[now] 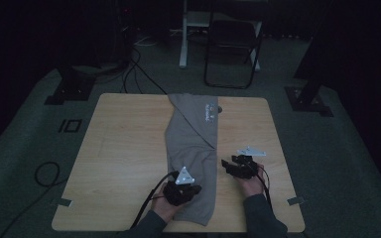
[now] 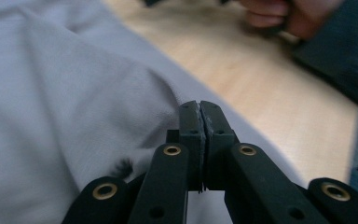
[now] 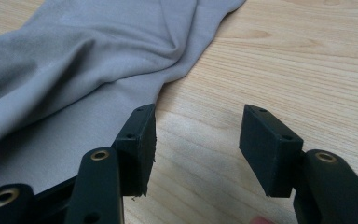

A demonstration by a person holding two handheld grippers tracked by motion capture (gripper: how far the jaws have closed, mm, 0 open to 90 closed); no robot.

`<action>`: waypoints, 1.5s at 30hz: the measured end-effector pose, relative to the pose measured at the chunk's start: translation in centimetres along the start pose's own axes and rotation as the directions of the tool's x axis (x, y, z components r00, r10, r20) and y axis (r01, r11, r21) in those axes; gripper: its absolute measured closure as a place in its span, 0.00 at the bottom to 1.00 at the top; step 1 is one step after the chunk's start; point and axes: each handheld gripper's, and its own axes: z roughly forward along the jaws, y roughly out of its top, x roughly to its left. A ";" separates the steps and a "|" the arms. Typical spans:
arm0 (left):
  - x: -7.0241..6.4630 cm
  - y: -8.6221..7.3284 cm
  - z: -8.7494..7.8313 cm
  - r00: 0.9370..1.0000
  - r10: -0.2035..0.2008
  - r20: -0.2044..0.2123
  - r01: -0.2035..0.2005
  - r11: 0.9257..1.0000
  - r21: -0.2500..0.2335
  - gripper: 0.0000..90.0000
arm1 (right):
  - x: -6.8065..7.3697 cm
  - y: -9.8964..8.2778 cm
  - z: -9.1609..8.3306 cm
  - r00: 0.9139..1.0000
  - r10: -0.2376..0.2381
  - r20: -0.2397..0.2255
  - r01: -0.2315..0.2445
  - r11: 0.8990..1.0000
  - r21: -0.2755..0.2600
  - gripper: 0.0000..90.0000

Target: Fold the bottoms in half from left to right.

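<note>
Your left hand (image 1: 164, 206) comes in from the bottom edge and rests over the near end of the grey garment (image 1: 191, 148), which lies folded lengthwise along the middle of the table (image 1: 124, 144). Your left gripper (image 2: 200, 109) is clenched; its jaws meet flat, and I cannot tell if any cloth is caught between them. Your right hand (image 1: 250, 184) sits on bare wood just beside the garment's right edge. Your right gripper (image 3: 196, 140) is released, jaws apart over the wood, holding nothing. The left gripper view shows your right hand blurred at the top; the high view shows a small print near the far end of the garment.
</note>
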 end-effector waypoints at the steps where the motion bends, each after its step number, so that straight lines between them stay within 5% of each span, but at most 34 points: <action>1: -0.3 0.0 0.3 1.000 0.008 0.016 -0.009 1.000 0.006 0.97 | 0.0 0.0 0.0 1.000 -0.001 -0.001 0.001 1.000 -0.001 0.51; 5: -0.4 -0.1 0.7 0.998 0.019 0.064 -0.020 1.000 0.007 0.78 | 0.3 0.0 0.0 1.000 -0.004 -0.005 0.004 1.000 0.001 0.51; 10: 1.6 0.2 -2.1 0.997 -0.025 0.074 0.031 0.996 -0.078 0.71 | 1.0 0.2 -0.5 0.999 -0.014 -0.030 0.014 1.000 -0.006 0.51; 14: 4.0 -0.2 -4.6 0.998 -0.067 -0.011 0.065 0.992 -0.113 0.71 | 2.8 0.0 -1.4 0.996 -0.051 -0.072 0.050 0.999 -0.010 0.51; 19: 6.0 -1.9 -5.2 0.983 -0.086 -0.162 0.077 0.995 -0.066 0.79 | 5.8 -0.7 -2.2 0.982 -0.137 -0.128 0.138 0.990 -0.001 0.51; 21: 6.5 -2.5 -4.5 0.984 -0.092 -0.153 0.088 0.996 -0.035 0.82 | 6.7 -1.0 -2.1 0.976 -0.169 -0.140 0.172 0.985 0.009 0.51; 25: 5.8 -2.8 -3.0 0.989 -0.011 -0.145 0.019 0.998 0.053 0.88 | 7.4 -1.3 -1.6 0.970 -0.187 -0.157 0.194 0.981 0.028 0.51; 27: 5.6 -2.9 -2.5 0.991 -0.007 -0.133 0.017 0.997 0.071 0.90 | 7.6 -1.5 -1.4 0.968 -0.193 -0.161 0.202 0.979 0.040 0.51; 40: 2.9 -3.4 -1.7 1.000 -0.001 0.013 0.000 0.997 0.078 0.90 | 9.4 -2.3 -0.2 0.944 -0.256 -0.209 0.280 0.956 0.090 0.50; 45: 3.9 -3.1 -3.6 0.999 -0.024 -0.035 0.025 1.000 0.008 0.86 | 10.0 -2.6 -0.4 0.937 -0.267 -0.227 0.294 0.951 0.093 0.49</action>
